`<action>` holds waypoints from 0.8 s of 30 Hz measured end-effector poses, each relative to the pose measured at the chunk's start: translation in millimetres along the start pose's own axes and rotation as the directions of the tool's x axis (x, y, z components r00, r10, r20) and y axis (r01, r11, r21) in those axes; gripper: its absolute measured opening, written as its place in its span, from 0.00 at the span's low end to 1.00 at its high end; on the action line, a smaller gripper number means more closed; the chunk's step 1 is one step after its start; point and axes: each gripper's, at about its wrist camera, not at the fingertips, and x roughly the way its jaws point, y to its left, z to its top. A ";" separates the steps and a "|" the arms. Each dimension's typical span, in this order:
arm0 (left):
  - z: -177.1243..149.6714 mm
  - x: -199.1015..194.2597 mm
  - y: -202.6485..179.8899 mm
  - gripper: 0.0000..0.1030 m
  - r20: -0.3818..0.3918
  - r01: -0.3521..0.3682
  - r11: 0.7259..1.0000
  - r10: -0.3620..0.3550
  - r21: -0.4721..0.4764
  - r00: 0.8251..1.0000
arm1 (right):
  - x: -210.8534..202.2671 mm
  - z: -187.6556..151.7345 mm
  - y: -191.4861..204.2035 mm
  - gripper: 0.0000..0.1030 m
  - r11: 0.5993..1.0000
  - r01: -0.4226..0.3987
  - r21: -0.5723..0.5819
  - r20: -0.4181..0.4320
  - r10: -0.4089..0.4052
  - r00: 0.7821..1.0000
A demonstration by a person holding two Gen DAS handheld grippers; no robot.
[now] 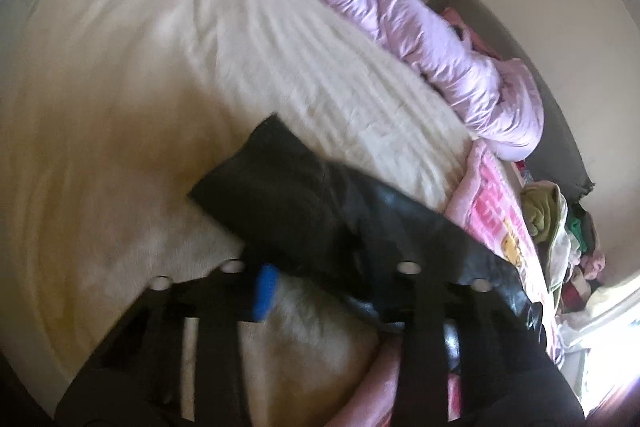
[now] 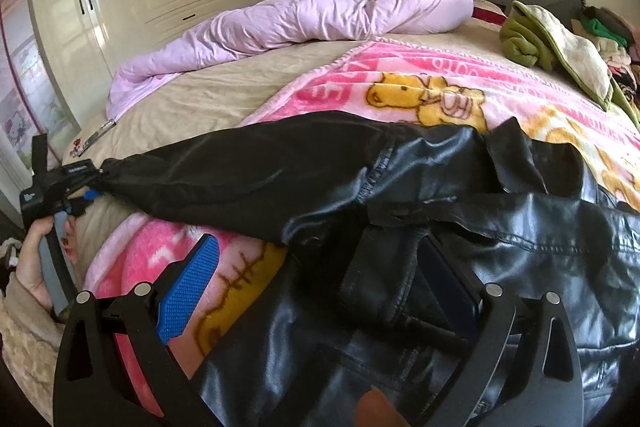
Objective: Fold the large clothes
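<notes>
A black leather jacket (image 2: 460,227) lies spread on the bed's pink cartoon blanket (image 2: 400,87). The left tongs (image 2: 86,193) clench its sleeve end; the right tongs (image 2: 328,291) gape wide over its body, holding nothing. The slick sleeve may slip out if pulled hard.

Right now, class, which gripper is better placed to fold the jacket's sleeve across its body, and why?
Left. The left gripper pinches the cuff of the outstretched sleeve, so it can probably carry it inward. The right gripper hangs open over the black jacket.
</notes>
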 end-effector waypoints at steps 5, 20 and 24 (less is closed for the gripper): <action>10.8 -23.4 -24.9 0.06 0.052 0.051 0.997 -0.055 0.063 0.997 | -10.5 -6.9 -11.1 0.96 0.999 -0.001 0.033 0.005 0.000 1.000; 0.6 -102.8 -144.9 0.03 0.138 0.210 0.940 -0.254 0.269 0.957 | -57.5 -24.1 -48.0 0.96 0.992 0.089 0.085 0.048 -0.093 0.995; -8.9 -116.0 -173.0 0.03 0.132 0.236 0.918 -0.290 0.319 0.948 | -70.7 -29.2 -59.4 0.96 0.989 0.101 0.106 0.063 -0.109 0.992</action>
